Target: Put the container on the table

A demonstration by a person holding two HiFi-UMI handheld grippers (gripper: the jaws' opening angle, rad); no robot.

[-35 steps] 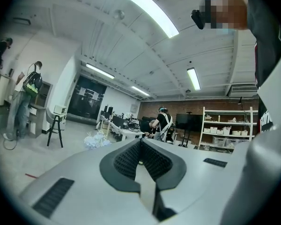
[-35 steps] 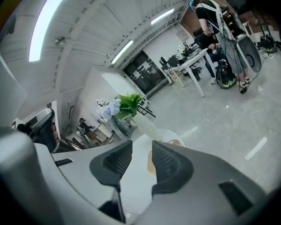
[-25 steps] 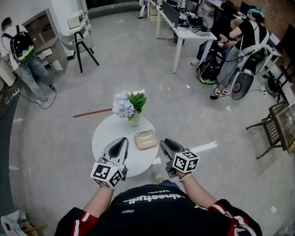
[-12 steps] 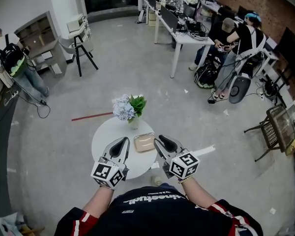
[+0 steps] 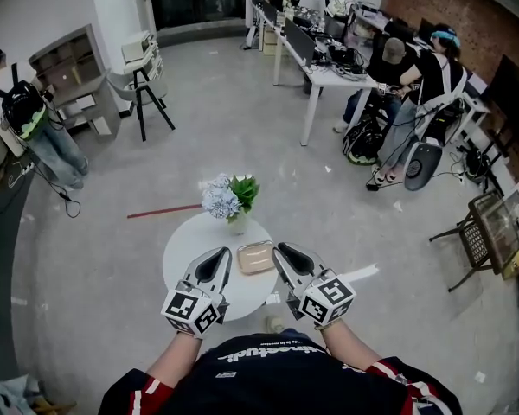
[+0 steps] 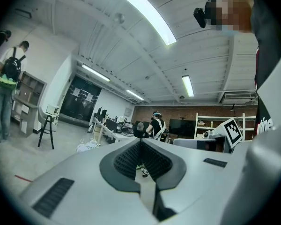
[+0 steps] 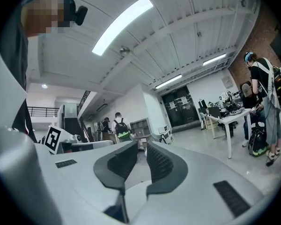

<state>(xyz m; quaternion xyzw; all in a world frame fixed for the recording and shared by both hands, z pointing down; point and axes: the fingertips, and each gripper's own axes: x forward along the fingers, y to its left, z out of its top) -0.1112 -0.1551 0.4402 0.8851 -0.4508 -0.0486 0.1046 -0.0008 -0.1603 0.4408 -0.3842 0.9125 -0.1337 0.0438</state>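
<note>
Fingers on my left gripper (image 6: 141,143) are pressed together at the tips with nothing between them. Those on my right gripper (image 7: 141,148) have just been closing and now stand a narrow way apart, also with nothing between them. Seen from the head view, both grippers sit in the lower middle of the frame, one left of centre and one right of centre, pointing toward the top of the frame at the near side of the round white table (image 5: 183,247). The container (image 5: 256,257), a pale, shallow box with rounded corners, rests on the tabletop between the two sets of fingertips, and neither gripper holds it. Above it in the frame, at the table's far edge, stands a vase of flowers (image 5: 230,199).
</note>
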